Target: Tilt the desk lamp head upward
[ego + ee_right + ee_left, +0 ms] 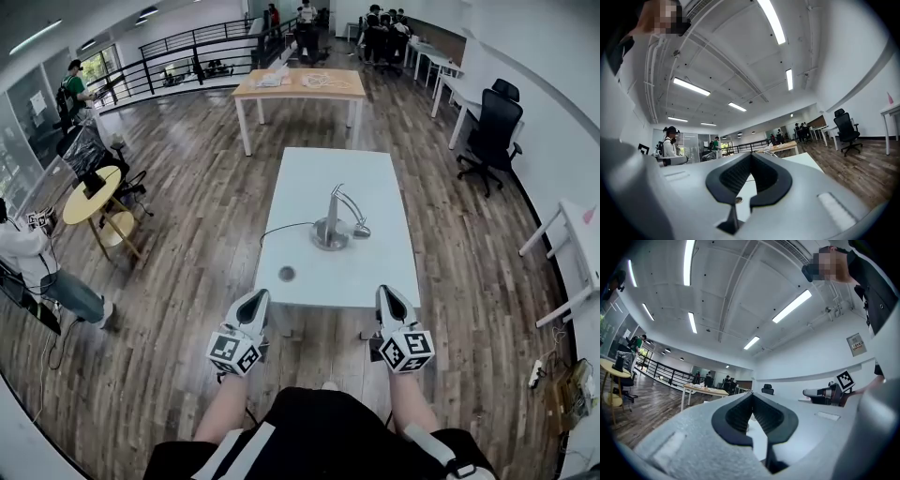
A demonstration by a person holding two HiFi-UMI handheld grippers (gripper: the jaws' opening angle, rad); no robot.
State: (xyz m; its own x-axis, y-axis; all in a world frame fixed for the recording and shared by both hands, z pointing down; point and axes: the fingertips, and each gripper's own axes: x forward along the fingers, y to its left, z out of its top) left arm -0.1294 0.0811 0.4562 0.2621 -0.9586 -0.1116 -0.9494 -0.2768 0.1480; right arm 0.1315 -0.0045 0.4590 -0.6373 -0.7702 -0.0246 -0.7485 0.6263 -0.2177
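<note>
Your left gripper [255, 302] and right gripper [387, 296] hover at the near edge of the white table [309, 173], well short of the desk lamp [335, 225], which stands mid-table with its head angled down. In the left gripper view, the jaws are pressed together with nothing between them. The right gripper view shows the same: closed and empty.

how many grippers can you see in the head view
2. The left gripper is at lower left, the right gripper at lower right, both shut and held by the near edge of the white table. None seems hidden.
</note>
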